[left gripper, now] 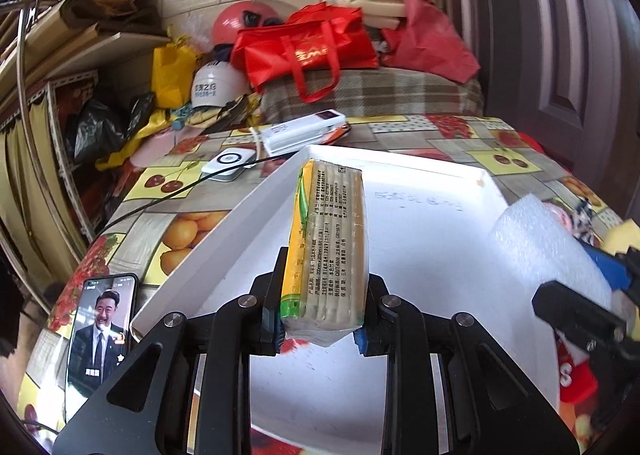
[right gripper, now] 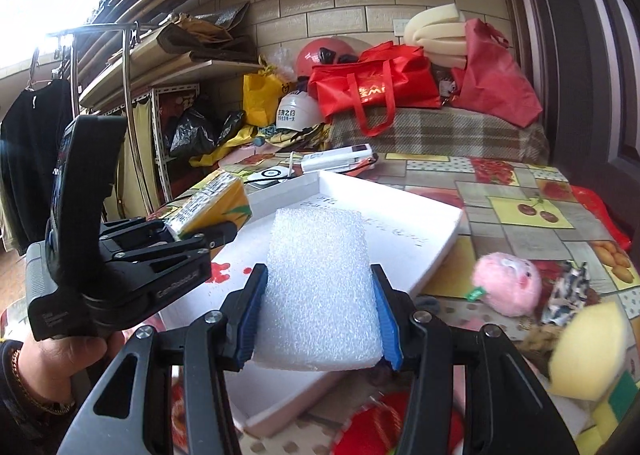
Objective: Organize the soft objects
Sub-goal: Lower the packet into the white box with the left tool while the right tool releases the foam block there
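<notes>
My left gripper [left gripper: 320,311] is shut on a yellow-and-cream tissue pack [left gripper: 330,247] and holds it above the white tray [left gripper: 224,231]. The pack also shows at the left of the right wrist view [right gripper: 212,207], with the left gripper [right gripper: 200,233] around it. My right gripper [right gripper: 320,319] is shut on a white foam block [right gripper: 320,287] above the tray [right gripper: 440,223]. The foam block [left gripper: 540,247] and right gripper show at the right edge of the left wrist view. A pink plush toy [right gripper: 508,283], a yellow sponge [right gripper: 588,351] and a patterned cloth [right gripper: 568,291] lie on the table right of the tray.
A phone [left gripper: 102,335] lies left of the tray. A white charger puck [left gripper: 230,163] with a black cable and a white box [left gripper: 304,131] sit behind the tray. Red bags [left gripper: 308,47], helmets and foam rolls are piled at the back. A door stands at right.
</notes>
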`<state>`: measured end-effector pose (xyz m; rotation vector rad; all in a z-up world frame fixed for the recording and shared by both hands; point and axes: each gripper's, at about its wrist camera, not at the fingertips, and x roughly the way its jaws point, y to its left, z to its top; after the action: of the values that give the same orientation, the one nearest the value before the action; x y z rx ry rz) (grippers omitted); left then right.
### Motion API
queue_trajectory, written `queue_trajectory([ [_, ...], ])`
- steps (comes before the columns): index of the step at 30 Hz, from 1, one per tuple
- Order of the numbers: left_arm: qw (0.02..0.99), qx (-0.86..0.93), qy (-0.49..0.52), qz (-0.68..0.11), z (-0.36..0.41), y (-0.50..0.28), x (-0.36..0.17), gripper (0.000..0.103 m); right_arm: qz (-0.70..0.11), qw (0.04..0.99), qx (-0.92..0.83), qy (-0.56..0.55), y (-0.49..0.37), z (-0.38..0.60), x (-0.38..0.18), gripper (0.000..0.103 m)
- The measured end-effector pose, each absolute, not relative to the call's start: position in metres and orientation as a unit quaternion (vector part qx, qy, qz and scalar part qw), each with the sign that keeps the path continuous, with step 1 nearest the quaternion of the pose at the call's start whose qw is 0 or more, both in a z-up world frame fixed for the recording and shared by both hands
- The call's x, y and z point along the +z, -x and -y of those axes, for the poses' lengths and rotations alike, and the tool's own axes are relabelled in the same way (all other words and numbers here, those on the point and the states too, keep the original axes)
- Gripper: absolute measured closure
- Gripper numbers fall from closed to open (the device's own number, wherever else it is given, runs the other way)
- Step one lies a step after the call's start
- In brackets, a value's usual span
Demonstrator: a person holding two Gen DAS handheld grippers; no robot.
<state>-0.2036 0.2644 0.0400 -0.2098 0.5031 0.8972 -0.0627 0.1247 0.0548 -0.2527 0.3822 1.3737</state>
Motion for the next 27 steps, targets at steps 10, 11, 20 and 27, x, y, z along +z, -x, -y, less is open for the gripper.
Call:
queue_trajectory([
  [10, 0.853, 0.443, 0.108, -0.255, -0.294, 0.185, 0.037, 0.078, -0.218, 0.754, 0.610, 0.107, 0.055, -0.169, 0.050, 0.053],
  [11, 0.852, 0.442, 0.113, -0.257, -0.297, 0.185, 0.036, 0.078, -0.223, 0.756, 0.607, 0.107, 0.053, -0.173, 0.050, 0.053],
  [20, 0.845, 0.439, 0.131, -0.277, -0.307, 0.181, 0.032, 0.078, -0.267, 0.760, 0.583, 0.109, 0.039, -0.201, 0.043, 0.053],
  [27, 0.841, 0.454, 0.119, -0.269, -0.302, 0.183, 0.033, 0.066, -0.276, 0.767, 0.570, 0.100, 0.035, -0.200, 0.042, 0.020],
])
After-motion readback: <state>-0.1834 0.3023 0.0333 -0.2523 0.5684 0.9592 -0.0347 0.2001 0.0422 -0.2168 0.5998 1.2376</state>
